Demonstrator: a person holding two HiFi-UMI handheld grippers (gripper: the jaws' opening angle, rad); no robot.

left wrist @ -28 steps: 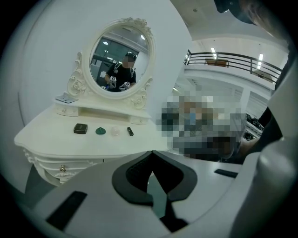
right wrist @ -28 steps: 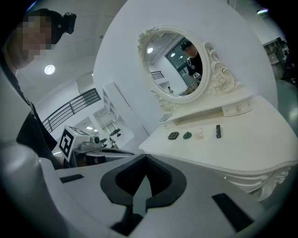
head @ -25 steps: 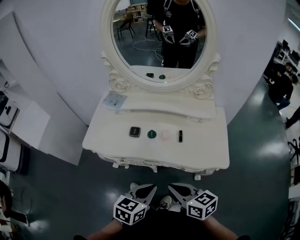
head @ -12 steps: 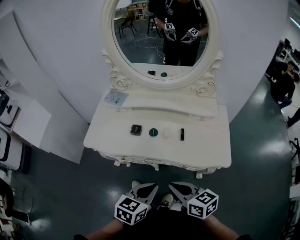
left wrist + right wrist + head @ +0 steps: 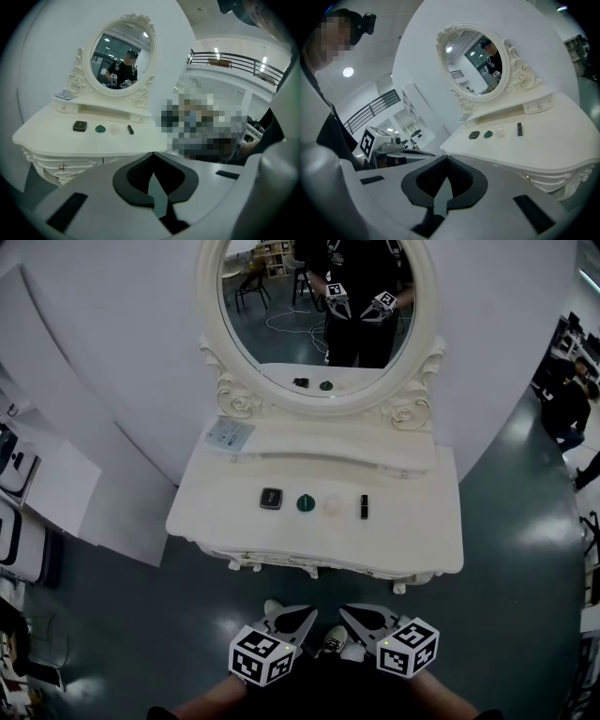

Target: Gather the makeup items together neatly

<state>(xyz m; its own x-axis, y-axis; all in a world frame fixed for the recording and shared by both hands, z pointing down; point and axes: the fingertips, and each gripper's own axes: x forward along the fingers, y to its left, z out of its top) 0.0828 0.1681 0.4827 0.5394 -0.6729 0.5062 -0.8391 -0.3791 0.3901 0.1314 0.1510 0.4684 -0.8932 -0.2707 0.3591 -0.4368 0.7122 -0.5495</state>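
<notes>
Four makeup items lie in a row on the white dressing table (image 5: 412,531): a black square compact (image 5: 271,499), a green round cap (image 5: 305,504), a pale clear jar (image 5: 332,507) and a black lipstick tube (image 5: 364,508). Each stands a little apart from its neighbour. The left gripper view shows the compact (image 5: 79,126) and lipstick (image 5: 131,130) far ahead. My left gripper (image 5: 298,618) and right gripper (image 5: 354,617) hang side by side over the floor, well short of the table's front edge. Both are shut with nothing in them, as seen on the left gripper (image 5: 152,153) and right gripper (image 5: 446,157).
An oval mirror (image 5: 319,324) in a carved frame rises behind a raised shelf, where a flat packet (image 5: 230,436) lies at the left. White cabinets (image 5: 28,512) stand at the left. The person's shoes (image 5: 330,643) show on the dark floor between the grippers.
</notes>
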